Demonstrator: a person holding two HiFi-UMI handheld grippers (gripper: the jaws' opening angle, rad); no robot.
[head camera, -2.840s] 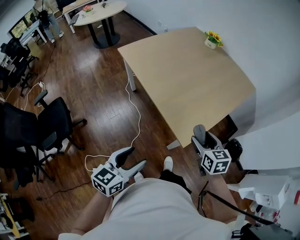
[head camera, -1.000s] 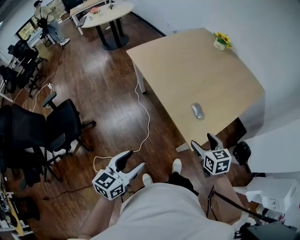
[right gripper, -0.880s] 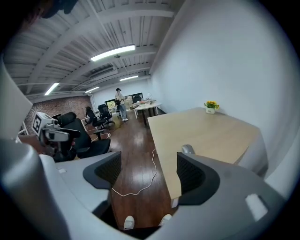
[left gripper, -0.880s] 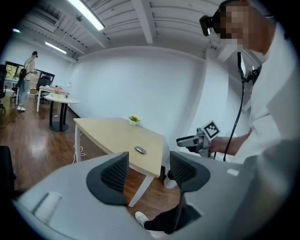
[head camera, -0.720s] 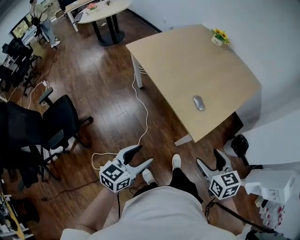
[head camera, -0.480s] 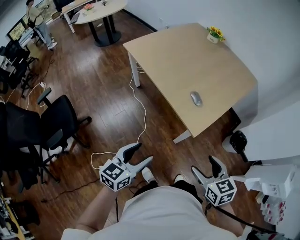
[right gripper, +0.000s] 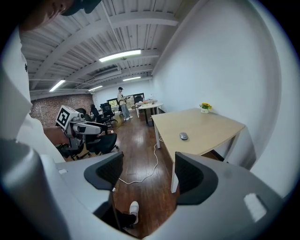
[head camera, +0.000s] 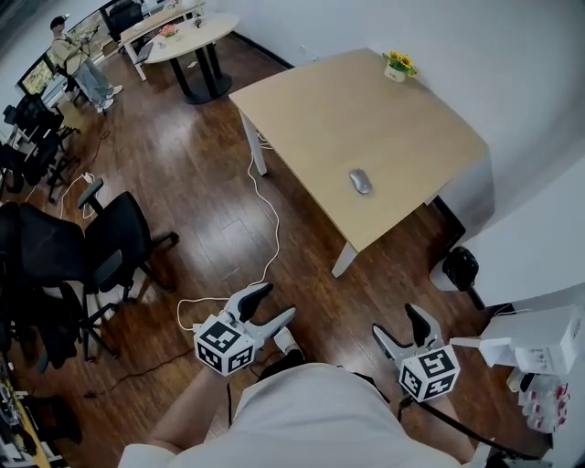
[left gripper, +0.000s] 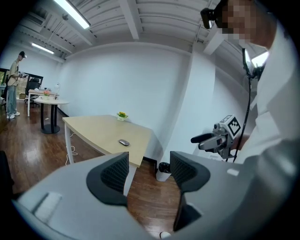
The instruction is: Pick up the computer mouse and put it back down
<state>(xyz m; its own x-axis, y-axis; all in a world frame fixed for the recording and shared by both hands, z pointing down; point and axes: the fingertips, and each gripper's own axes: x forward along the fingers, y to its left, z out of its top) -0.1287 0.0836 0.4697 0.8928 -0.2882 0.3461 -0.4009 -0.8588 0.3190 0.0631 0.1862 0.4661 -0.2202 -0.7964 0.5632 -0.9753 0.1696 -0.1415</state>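
Jaws stand spread on the left hand-held gripper (head camera: pixel 274 303). Nothing is between them, and only floor (head camera: pixel 201 183) and the far worktop (head camera: pixel 329 110) show through the gap in its own view. The right hand-held gripper (head camera: pixel 395 322) is likewise spread wide and empty, its gap framing dark wood floor and a white shoe (right gripper: pixel 133 207). Both are held low in front of the person's body, over the floor and well apart from the worktop's near corner.

The computer mouse (head camera: pixel 360 181) lies flat on the worktop by itself. It is near the worktop's edge closest to the person, a little in from the corner above a white leg (head camera: pixel 344 260). Yellow flowers in a white pot (head camera: pixel 397 66) stand at the worktop's far side, close to the wall and well apart from the computer mouse. A white cable (head camera: pixel 266 219) snakes over the floor from under the worktop's left side toward the person's feet. A black rounded object (head camera: pixel 457 268), perhaps a bin, sits on the floor just beyond the worktop's right end, by the wall. Left of the worktop stand black office chairs (head camera: pixel 110 239). Farther beyond it is a round white table (head camera: pixel 187 27), with a standing person (head camera: pixel 78 57) near.
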